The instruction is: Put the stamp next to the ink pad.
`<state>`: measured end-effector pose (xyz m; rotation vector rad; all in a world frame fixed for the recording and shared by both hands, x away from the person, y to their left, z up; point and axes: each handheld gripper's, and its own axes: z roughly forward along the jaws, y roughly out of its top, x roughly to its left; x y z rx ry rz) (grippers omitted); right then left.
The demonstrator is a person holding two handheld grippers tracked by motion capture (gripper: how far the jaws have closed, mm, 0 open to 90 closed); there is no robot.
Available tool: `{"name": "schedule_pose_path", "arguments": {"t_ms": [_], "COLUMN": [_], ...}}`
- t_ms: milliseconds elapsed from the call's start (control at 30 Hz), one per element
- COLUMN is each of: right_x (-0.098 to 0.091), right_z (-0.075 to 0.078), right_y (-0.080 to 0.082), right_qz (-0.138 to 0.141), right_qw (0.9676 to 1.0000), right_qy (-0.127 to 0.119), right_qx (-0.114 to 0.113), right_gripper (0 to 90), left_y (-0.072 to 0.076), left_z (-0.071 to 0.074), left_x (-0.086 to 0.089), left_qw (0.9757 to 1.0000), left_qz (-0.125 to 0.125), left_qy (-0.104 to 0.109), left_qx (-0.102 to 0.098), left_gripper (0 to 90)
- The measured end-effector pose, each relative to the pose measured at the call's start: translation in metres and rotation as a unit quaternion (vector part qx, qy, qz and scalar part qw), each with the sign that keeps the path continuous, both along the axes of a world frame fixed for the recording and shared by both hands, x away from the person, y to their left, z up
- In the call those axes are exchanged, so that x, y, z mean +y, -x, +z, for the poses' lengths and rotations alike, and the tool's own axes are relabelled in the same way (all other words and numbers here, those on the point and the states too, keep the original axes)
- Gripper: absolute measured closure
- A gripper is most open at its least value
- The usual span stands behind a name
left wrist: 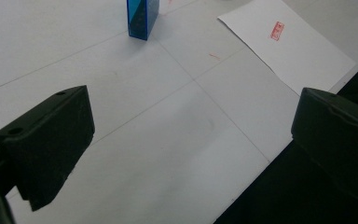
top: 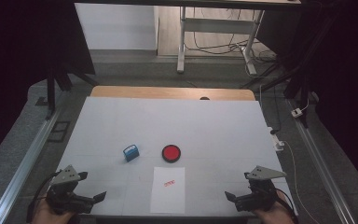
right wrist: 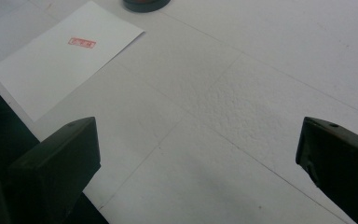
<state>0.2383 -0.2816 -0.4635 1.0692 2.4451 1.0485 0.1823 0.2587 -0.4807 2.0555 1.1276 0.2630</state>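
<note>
Both grippers sit wide open, holding nothing; blue stamp (top: 131, 152) stands upright around 1 o'clock from left gripper (top: 95, 198), nearer than right gripper (top: 233, 198).

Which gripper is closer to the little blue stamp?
Left. The left gripper sits at the table's near left corner, below and left of the blue stamp. The right gripper is at the near right corner, farther away beyond the paper.
</note>
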Motion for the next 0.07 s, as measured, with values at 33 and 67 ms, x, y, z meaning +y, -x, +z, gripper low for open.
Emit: {"name": "schedule_pose_path", "arguments": {"t_ms": [33,67], "right_x": [0.0000,0.0000], "right_z": [0.0001,-0.0001], "right_y": [0.0001,0.0001], "right_qz": [0.001,0.001], "right_qw": [1.0000,1.0000], "right_qy": [-0.001,0.000], "right_qx": [-0.001,0.000], "right_gripper": [0.0,0.0], "left_y": [-0.0003,-0.0007], "left_z": [0.0000,0.0001], "left_x": [0.0000,0.0001], "left_qw": [1.0000,1.0000], "left_qz": [0.000,-0.001], "left_qy": [0.002,0.006], "left_qx": [0.000,0.001], "left_gripper": [0.0,0.0]}}
